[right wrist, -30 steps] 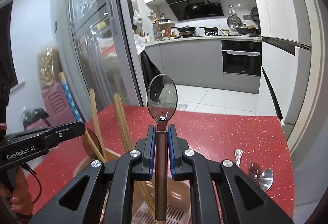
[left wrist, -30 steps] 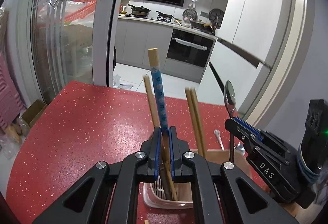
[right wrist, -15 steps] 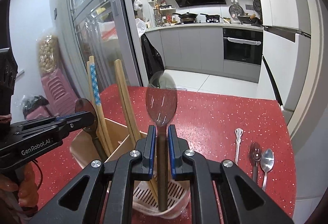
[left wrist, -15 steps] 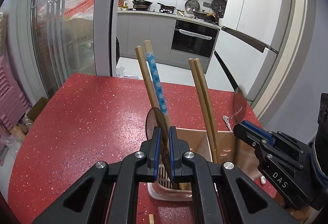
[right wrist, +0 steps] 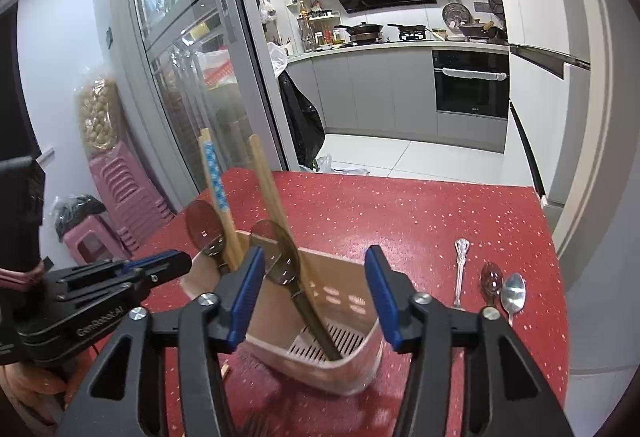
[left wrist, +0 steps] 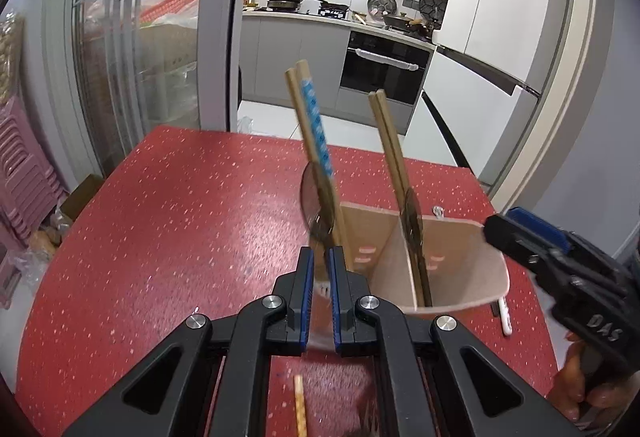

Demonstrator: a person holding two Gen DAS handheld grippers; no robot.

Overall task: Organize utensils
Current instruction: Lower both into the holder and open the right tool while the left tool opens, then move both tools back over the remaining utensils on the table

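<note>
The holder (right wrist: 344, 301) sits on the red table (right wrist: 420, 213), split into two compartments by a divider. Four chopsticks stand in it: one pair with a blue patterned one (left wrist: 316, 133) at about 11 o'clock in the left wrist view, and a plain pair (left wrist: 390, 145) at 1 o'clock. Two big spoons are in there too, one (right wrist: 200, 225) beside the blue chopstick and one (right wrist: 280, 257) leaning in the other compartment.

Out on the table at 3 o'clock in the right wrist view lie three small pieces: a thin silver handle (right wrist: 461, 269), a dark spoon (right wrist: 491, 279) and a silver spoon (right wrist: 513, 291).

The right tool (right wrist: 316, 289) is spread wide, holding nothing. The left tool (left wrist: 319, 293) is nearly closed with just a narrow gap, nothing clearly gripped.
</note>
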